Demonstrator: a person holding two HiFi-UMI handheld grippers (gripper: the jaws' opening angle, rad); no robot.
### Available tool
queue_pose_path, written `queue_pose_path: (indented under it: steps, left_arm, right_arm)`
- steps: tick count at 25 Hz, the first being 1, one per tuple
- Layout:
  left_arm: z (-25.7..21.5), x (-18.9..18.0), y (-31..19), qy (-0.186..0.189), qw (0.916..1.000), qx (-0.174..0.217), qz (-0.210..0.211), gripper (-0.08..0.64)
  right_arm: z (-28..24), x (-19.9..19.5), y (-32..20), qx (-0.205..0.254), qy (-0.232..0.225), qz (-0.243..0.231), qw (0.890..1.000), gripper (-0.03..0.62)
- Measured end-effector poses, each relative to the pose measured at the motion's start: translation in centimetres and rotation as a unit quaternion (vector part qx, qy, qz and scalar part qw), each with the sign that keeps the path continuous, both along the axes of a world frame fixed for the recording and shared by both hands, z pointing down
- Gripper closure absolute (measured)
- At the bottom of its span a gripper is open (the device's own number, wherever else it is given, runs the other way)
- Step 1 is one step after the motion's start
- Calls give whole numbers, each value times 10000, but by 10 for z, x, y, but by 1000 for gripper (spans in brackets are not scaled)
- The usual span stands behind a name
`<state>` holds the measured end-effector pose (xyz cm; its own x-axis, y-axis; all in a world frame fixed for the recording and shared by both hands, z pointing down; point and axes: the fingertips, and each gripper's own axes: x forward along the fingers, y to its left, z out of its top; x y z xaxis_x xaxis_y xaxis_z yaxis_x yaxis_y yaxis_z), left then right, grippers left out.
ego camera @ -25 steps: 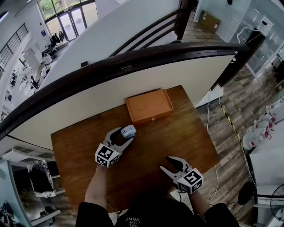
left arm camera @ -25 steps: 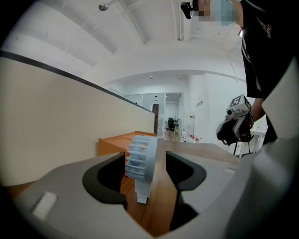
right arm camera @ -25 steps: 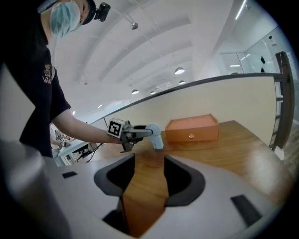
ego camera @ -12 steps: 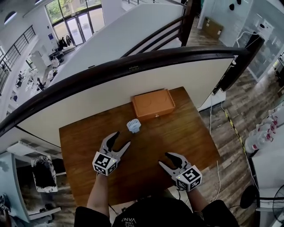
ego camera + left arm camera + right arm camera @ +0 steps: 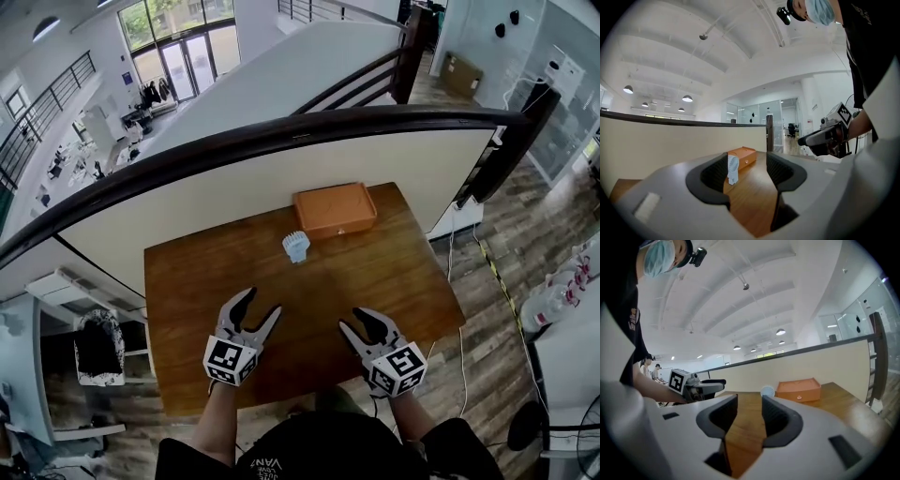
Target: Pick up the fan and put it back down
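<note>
- Grippers first: how do they stand?
- The left gripper [image 5: 262, 301] is spread wide and empty. Its own view shows the fan only far off through the gap, touching nothing. The right gripper [image 5: 357, 321] is parted too, somewhat narrower. Its jaws have just been closing a little, with only bare wood between them.
- And the fan?
- The fan [image 5: 296, 247] stands upright on the table [image 5: 187, 281], near the front left corner of the orange box [image 5: 335, 209] and well apart from both grippers.
- What has changed?
- A second ago the left gripper held the fan close to that box. Now it has let go and drawn back toward the person, and the fan stands on its own.
- So where does the task stand?
- I judge it as good as done: the fan is set back down and released. Only settling the grippers seems left.
</note>
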<state>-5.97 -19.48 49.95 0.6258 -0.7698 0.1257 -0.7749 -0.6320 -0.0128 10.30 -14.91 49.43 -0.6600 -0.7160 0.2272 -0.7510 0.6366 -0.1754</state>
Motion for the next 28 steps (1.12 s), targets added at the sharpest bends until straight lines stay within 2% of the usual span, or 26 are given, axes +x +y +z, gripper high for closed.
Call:
queue_pose_path:
  steps: [6,17,28]
  left_arm:
    - [-14,-7,51,-70,9996,49,-269,316]
    - [-25,-18,126,82,9975,96,-693,489]
    - [-20,-19,184,82,9959,-53,-895,548]
  right_arm:
    - [-11,-4,29,175,-24,69,9998,463]
    - [-22,-11,79,354,20,112,9993,526]
    - [-20,-15,117,332,-49,71,9994,555]
